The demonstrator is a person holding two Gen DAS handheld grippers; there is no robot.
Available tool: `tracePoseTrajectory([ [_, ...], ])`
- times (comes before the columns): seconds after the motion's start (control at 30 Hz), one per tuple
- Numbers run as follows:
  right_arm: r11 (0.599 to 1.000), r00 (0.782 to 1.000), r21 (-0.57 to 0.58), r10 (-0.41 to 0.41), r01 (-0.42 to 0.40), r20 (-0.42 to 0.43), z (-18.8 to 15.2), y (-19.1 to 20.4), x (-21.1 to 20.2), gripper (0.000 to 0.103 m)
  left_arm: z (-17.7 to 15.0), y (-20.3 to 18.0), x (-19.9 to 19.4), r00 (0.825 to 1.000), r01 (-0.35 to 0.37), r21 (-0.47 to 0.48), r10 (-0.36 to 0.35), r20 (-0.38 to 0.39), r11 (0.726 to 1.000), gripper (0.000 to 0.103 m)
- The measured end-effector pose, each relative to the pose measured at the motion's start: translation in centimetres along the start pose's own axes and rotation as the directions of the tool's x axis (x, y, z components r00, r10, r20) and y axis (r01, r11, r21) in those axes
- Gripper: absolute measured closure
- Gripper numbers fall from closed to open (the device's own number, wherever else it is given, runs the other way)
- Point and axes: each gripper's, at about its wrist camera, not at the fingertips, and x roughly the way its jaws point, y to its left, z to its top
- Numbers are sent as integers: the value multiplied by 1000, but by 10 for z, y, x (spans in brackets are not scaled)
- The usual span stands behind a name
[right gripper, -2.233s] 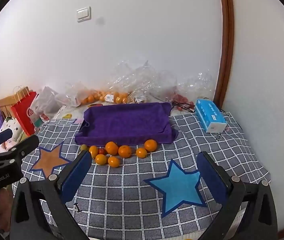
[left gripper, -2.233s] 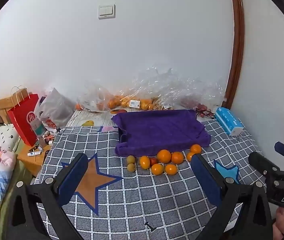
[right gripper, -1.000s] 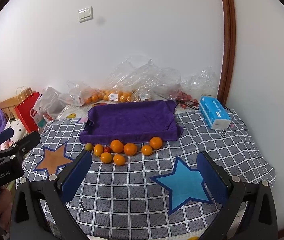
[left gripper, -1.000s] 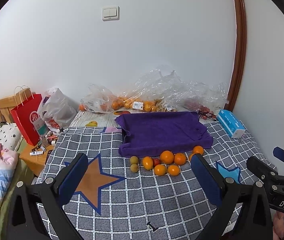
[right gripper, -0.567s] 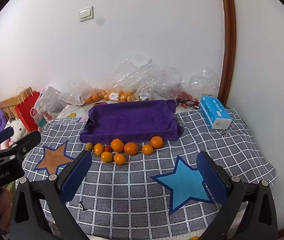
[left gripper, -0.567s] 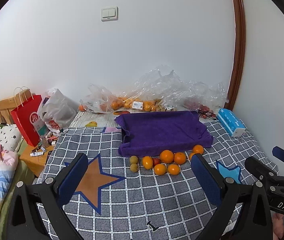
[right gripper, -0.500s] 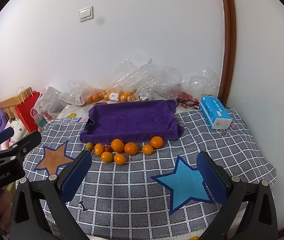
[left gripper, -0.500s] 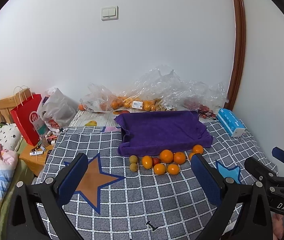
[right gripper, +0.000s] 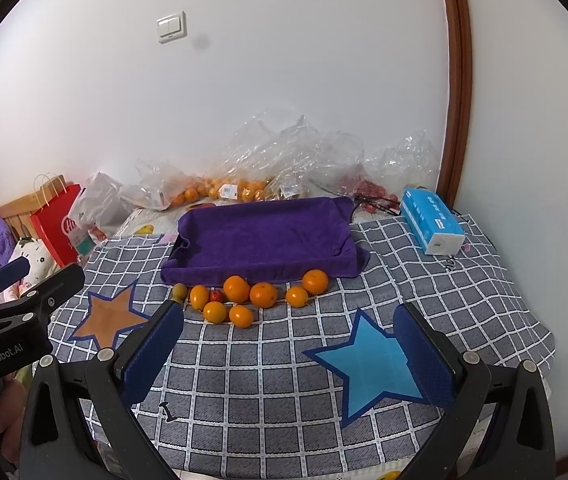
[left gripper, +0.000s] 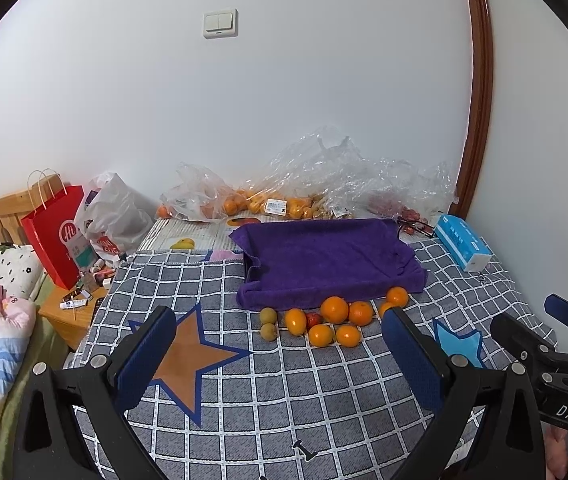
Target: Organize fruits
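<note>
Both grippers' fingers spread wide and hold nothing: left gripper (left gripper: pixel 275 344) and right gripper (right gripper: pixel 288 340) hover above the checked blanket (right gripper: pixel 267 392), well short of the fruit. Loose fruit lies in a cluster just in front of the purple towel-lined tray (right gripper: pixel 263 236): oranges (right gripper: pixel 236 289), a small red fruit (right gripper: pixel 215 296) among them, and two greenish-yellow fruits (left gripper: pixel 267 315) at the cluster's left end; the tray shows nothing inside. Judgement: sorting not begun, every piece left to move; whether bagged oranges (left gripper: pixel 239 204) behind the tray count, cannot tell.
</note>
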Motion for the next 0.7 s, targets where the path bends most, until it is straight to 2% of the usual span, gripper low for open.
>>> tracePoseTrajectory([
  [0.7,1000,1000,-6,4,-3,7,-2,2,0,0,0,1,-2,1000,4,-6,-4,2,1000,0],
])
